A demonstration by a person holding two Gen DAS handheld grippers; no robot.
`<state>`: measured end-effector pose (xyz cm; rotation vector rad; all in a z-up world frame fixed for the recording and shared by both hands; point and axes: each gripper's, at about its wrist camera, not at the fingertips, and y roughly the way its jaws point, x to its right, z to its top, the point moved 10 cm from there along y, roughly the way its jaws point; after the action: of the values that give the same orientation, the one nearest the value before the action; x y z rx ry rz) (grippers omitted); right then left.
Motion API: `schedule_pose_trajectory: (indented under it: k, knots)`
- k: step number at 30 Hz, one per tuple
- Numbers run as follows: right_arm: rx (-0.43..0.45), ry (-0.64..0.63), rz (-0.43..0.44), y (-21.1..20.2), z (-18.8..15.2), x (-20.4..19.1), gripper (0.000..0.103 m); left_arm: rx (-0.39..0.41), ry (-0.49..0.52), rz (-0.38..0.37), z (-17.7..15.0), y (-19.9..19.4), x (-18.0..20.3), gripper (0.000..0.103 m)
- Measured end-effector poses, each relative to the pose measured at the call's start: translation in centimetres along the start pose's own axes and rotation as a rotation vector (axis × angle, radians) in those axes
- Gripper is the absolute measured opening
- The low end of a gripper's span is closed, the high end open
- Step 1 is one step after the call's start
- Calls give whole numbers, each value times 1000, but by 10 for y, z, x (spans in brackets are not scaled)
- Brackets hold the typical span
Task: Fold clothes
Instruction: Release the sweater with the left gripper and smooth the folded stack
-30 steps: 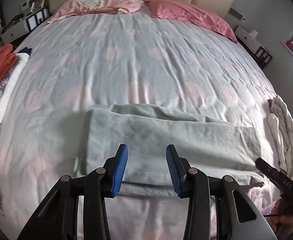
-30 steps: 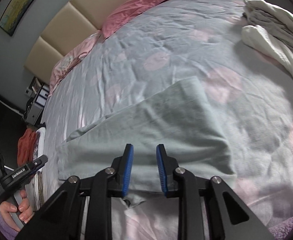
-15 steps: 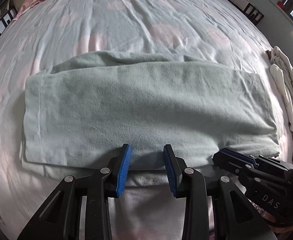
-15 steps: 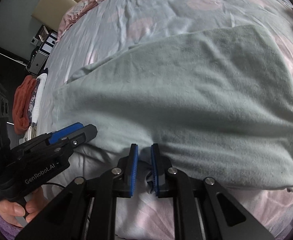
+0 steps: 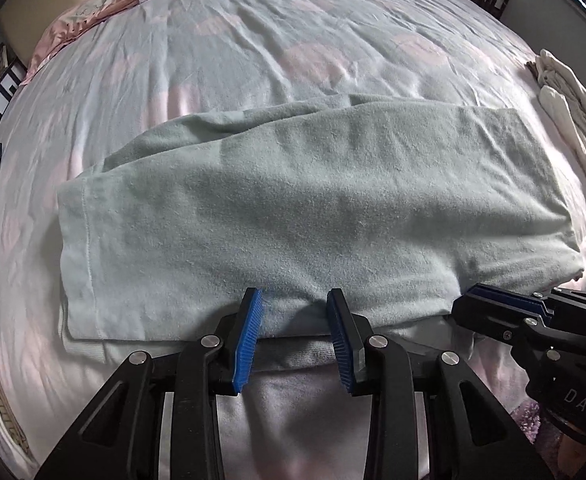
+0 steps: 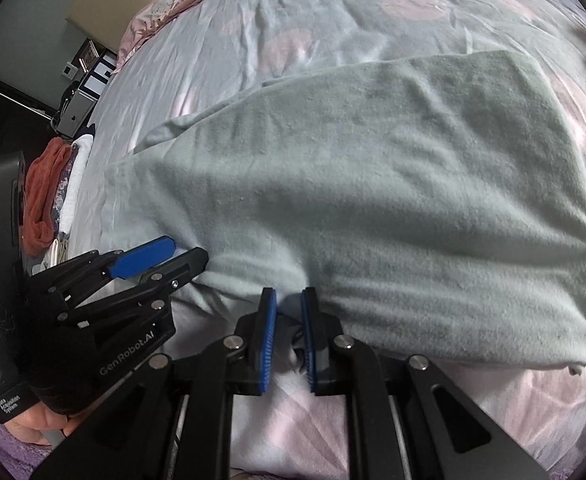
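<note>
Both my hand-held grippers have come down to the near edge of the pale green garment (image 5: pixel 313 208), folded lengthwise on the bed (image 5: pixel 293 40). My right hand-held gripper (image 6: pixel 289 320) has closed on a pinch of the edge; the left hand-held gripper (image 5: pixel 293 320) straddles the hem, half open, gripping nothing. The next fold looks ready to start.

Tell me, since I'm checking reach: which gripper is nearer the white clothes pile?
Right. The right gripper sits at the green garment's end nearest the white clothes pile; the left gripper is mid-edge.
</note>
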<state>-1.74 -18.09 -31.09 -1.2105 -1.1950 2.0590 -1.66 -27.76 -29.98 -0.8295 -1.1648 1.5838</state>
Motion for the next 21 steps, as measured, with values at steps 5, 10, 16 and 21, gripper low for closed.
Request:
schedule_pose_trajectory:
  k: [5,10,16,21]
  knots:
    - [118,32,29,-28,16,4,15,110,-52,-62,16,-30,-3,36]
    - [218,56,29,-47,42,10,15,191,-73,-88,35,-46,-6,36]
    - [304,-7,21,-55,69,4,13,196,-114,-139,60,-32,-9,31]
    - [317,-97,-11,-42,86,-12,10,177,-110,-215,71,-17,5,28]
